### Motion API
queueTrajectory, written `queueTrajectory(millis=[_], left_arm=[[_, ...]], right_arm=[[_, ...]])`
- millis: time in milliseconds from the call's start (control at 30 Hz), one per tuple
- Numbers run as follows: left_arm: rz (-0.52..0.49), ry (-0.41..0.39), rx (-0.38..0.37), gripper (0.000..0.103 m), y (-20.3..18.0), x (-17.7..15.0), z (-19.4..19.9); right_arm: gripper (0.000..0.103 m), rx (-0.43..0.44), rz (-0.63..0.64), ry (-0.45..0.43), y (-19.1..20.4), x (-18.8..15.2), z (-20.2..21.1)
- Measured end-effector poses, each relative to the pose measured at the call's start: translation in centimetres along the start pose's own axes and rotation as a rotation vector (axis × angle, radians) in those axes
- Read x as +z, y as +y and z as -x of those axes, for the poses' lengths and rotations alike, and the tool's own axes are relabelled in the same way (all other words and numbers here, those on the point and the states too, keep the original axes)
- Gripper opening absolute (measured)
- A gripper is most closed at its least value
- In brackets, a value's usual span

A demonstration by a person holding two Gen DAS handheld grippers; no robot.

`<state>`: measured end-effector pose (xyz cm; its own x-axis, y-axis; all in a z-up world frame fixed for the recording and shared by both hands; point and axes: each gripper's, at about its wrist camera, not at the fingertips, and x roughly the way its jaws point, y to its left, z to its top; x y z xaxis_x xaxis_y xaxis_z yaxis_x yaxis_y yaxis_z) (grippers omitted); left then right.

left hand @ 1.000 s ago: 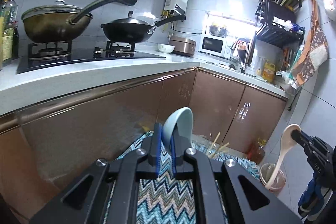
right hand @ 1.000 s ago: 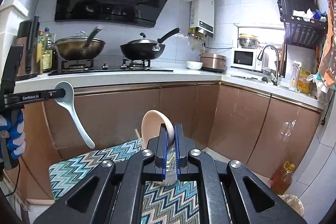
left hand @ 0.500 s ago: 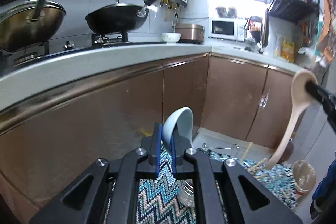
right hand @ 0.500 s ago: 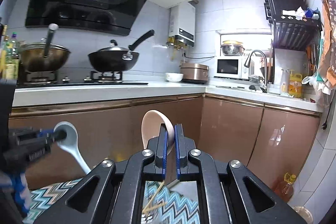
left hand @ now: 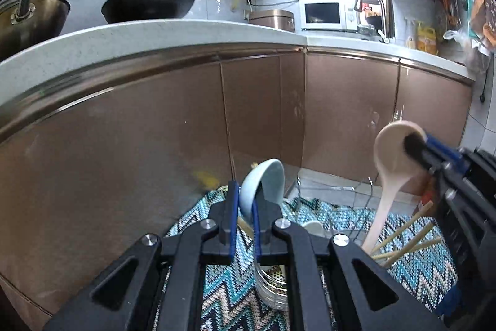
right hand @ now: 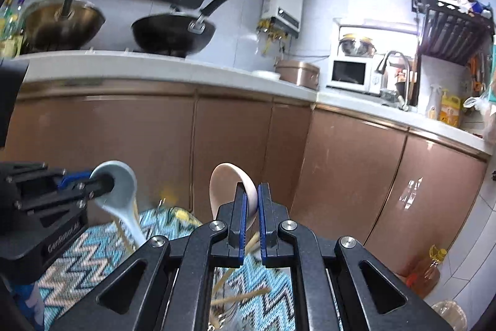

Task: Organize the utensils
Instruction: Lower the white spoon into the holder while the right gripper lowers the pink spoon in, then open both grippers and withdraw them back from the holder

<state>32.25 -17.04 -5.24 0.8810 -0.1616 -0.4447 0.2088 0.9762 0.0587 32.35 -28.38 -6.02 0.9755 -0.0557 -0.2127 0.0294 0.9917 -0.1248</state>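
Both grippers are matte black with blue pads, silver pivot screws and triangular cut-outs; one carries white lettering.

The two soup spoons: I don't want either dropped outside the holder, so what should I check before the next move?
1. Left gripper on the blue soup spoon: bowl between the pads, jaws beginning to open. Ok.
2. Right gripper on the beige soup spoon: shut on the bowl. Ok.
3. Both handles point down: ok.
4. Beige handle tip inside a holder: it ends among the chopsticks, but the rim is hidden. Cannot tell.
5. Blue handle over the ridged container: the handle is hidden behind the gripper. Cannot tell.
6. Grippers apart from each other: ok.
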Motion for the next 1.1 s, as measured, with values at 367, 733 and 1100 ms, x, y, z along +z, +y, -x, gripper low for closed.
queueTrajectory(millis=[367,733,1100], left_arm=[[0.082,-0.014,-0.127,0.035,2.3,0.4,4.2],[0.066,-0.136,-0.123,0.036,9.1,1.6,16.2],[0.108,-0.207,-0.037,0.052,14.0,-0.1,26.0]], right_arm=[[0.029,0.052,-0.040,0.000,-0.9,0.7,2.4],[0.031,0.048,-0.030,-0.042,-1.0,3.2,10.7],[0.041,0.084,-0.003,-0.045,1.9,3.5,20.5]])
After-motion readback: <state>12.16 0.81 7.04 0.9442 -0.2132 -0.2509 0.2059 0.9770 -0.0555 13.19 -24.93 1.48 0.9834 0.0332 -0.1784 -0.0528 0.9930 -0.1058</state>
